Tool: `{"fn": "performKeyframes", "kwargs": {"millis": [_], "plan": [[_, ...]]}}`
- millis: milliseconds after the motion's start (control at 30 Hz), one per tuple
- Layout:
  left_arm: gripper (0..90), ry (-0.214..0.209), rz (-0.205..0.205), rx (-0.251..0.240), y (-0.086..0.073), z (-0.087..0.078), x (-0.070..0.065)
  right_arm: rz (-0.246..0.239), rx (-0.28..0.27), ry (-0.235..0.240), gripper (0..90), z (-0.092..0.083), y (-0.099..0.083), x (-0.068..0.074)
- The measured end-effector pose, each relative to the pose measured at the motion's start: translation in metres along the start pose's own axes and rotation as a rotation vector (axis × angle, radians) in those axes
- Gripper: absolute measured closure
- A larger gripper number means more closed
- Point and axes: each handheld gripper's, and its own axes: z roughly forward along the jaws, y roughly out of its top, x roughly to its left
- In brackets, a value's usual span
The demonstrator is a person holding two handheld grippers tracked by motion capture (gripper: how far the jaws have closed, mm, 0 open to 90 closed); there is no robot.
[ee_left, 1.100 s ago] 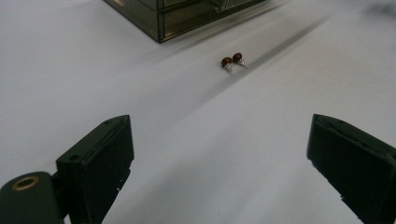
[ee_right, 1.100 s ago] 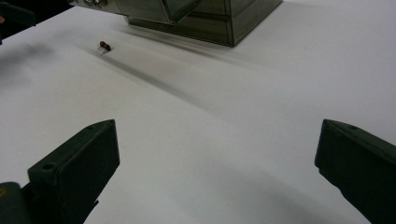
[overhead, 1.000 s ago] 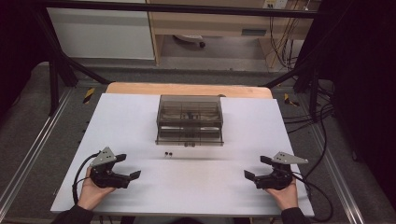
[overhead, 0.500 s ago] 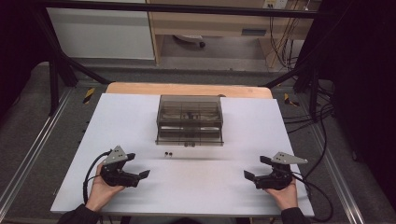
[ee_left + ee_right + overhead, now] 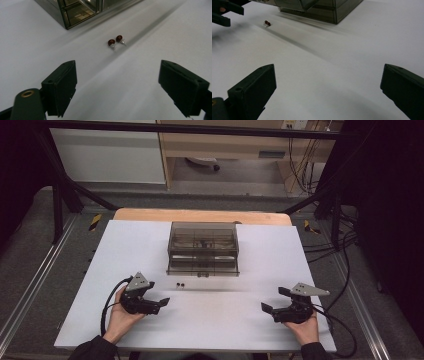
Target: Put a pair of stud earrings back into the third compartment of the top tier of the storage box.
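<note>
Slowly, my left gripper point(image 5: 159, 302) had crept forward toward the two stud earrings point(image 5: 115, 41).

Compared with one second before, the left hand point(image 5: 120, 317) had moved up and inward on the white table point(image 5: 130, 245), while the right gripper point(image 5: 272, 301) stayed at its place near the front edge, jaws wide apart and empty. The left jaws were also wide and held nothing. The earrings, dark red with small metal posts, lay side by side on the table just in front of the smoky drawer box point(image 5: 202, 247), not touching it. I judged that the left side was preparing to pick one earring, perhaps for putting it in the box.
</note>
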Motion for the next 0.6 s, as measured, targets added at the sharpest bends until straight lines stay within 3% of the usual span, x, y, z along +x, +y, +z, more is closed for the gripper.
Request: {"fn": "performKeyframes", "kwargs": {"millis": [600], "plan": [[35.7, 0.020, -0.037, 0.035, 0.018, 0.029, -0.007, -0.001, -0.001, 0.002, 1.0, 0.000, 0.000, 0.000]]}}
